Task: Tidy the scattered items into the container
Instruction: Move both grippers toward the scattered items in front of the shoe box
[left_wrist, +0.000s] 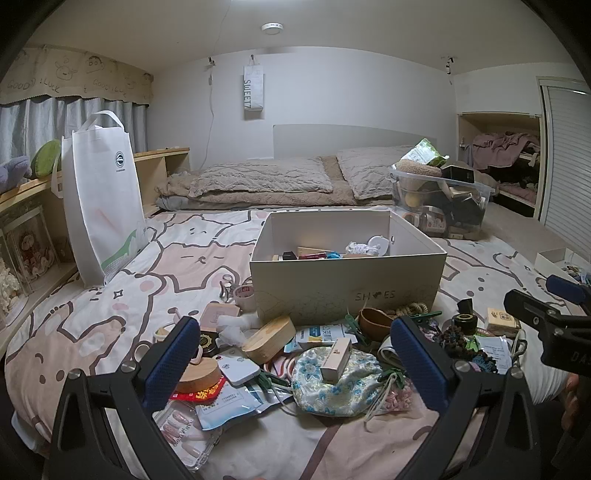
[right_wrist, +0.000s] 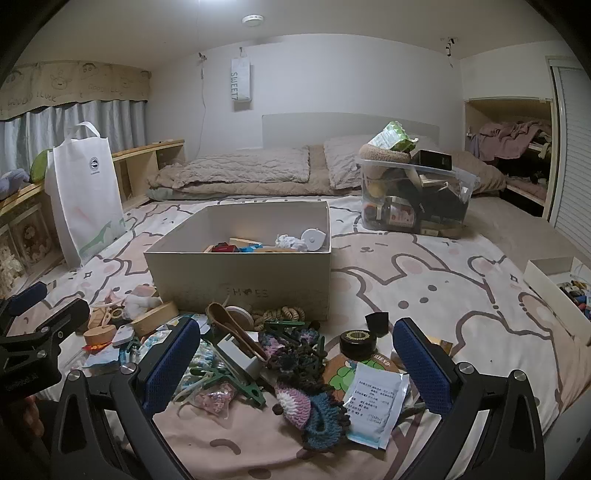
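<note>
**Both grippers wide open over the clutter, shoe box just behind it**

The container is a white shoe box (left_wrist: 347, 273), lid off, sitting on my bed sheet (left_wrist: 110, 295) printed with bears and rabbits. It already holds a few small things: a white round piece, a white crumpled bit, something red and something blue. Can't tell more than that.

The scattered pile lies right in front of the box, touching its front wall in places. On the left side: a floral cloth pouch (left_wrist: 336, 380) with a slim cream box (left_wrist: 335, 360) lying across it, an oval wooden box (left_wrist: 269, 338), a flat wooden disc (left_wrist: 199, 376), a white card-shaped gadget (left_wrist: 238, 371), a tape roll (left_wrist: 244, 293) beside the box corner, a tray of press-on nails (left_wrist: 181, 432). On the right side: a crocheted piece (right_wrist: 310, 402) in pink, white and teal, a white sachet (right_wrist: 375, 404) with print, a black round tin (right_wrist: 358, 343), a wooden spoon (right_wrist: 231, 328), green clothes pegs (right_wrist: 236, 384), a coil of rope (right_wrist: 280, 314) against the box.

My left gripper (left_wrist: 295, 365) hangs above the pouch area, jaws spread fully, nothing in them. My right gripper (right_wrist: 295, 365) hangs above the crochet and sachet, also spread fully and empty. Each shows at the edge of the other's view.

Further out: a white tote bag (left_wrist: 99, 192) standing at the left, a clear plastic bin (right_wrist: 417, 195) stuffed full beyond the box, pillows (left_wrist: 258, 177) at the headboard.
</note>
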